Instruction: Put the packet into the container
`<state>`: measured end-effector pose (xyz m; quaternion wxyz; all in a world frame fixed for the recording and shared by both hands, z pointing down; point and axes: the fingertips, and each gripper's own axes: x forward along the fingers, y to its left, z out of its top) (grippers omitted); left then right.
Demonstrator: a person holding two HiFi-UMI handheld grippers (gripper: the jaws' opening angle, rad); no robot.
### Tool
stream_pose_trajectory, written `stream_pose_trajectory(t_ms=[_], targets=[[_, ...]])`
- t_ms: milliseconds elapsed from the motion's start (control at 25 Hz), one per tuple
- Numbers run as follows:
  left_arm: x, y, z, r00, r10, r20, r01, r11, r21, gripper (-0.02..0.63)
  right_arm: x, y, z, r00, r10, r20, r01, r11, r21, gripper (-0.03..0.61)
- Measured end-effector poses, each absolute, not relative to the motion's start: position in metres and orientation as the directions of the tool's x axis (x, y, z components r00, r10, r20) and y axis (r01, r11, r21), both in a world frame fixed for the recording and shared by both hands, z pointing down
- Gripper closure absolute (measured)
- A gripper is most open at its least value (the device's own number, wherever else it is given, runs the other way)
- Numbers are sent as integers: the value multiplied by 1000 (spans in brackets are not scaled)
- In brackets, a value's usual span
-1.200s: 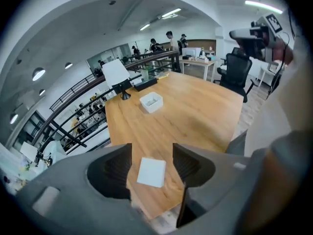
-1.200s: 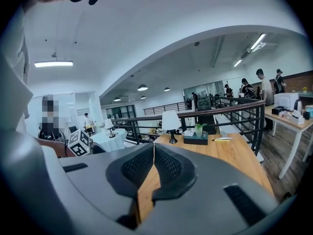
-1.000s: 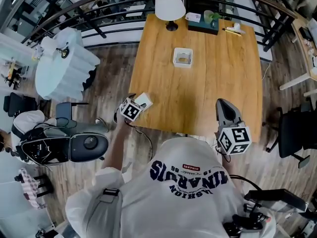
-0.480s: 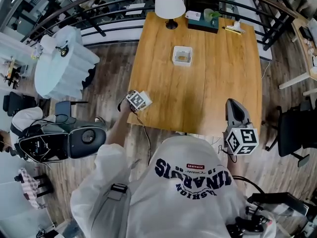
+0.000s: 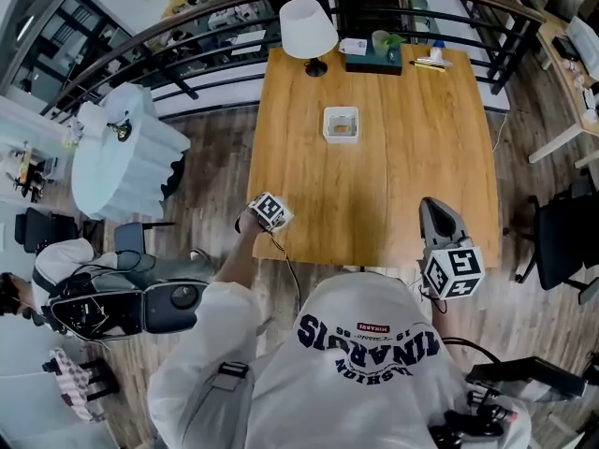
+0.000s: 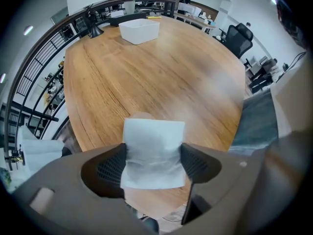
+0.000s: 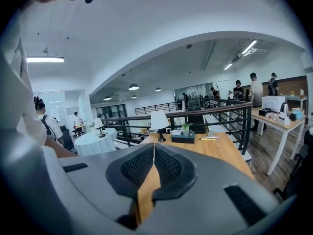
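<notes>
A white packet (image 6: 152, 146) lies flat on the wooden table (image 5: 393, 157) close to its near left edge. My left gripper (image 6: 152, 163) points straight down over it with the packet between its jaws. The dark pads (image 6: 111, 166) stand at the packet's two sides, and the jaws have just been opening. In the head view the left gripper (image 5: 270, 211) hides the packet. The white container (image 5: 341, 124) stands farther up the table, also in the left gripper view (image 6: 139, 31). My right gripper (image 5: 432, 210) hovers at the near right edge, shut and empty, its pads (image 7: 168, 166) meeting.
A white lamp (image 5: 308, 28), a dark box with a plant (image 5: 374, 54) and a pen sit at the table's far end by a black railing (image 5: 187, 26). A round white-clothed table (image 5: 122, 148) stands left. Office chairs (image 5: 562, 241) are on the right.
The left gripper has moved from beside the packet to directly above it and come down, so the packet no longer shows in the head view. The right gripper has stayed about where it was.
</notes>
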<state>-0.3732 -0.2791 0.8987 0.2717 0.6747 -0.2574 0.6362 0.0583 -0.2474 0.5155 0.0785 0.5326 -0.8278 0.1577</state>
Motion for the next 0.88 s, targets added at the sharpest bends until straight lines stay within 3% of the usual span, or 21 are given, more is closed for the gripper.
stream_pose_trajectory(t_ms=[880], targets=[[-370, -280, 894, 50, -25, 998, -700, -714, 17, 259, 35, -252, 520, -460, -834, 305, -888, 425, -178, 568]])
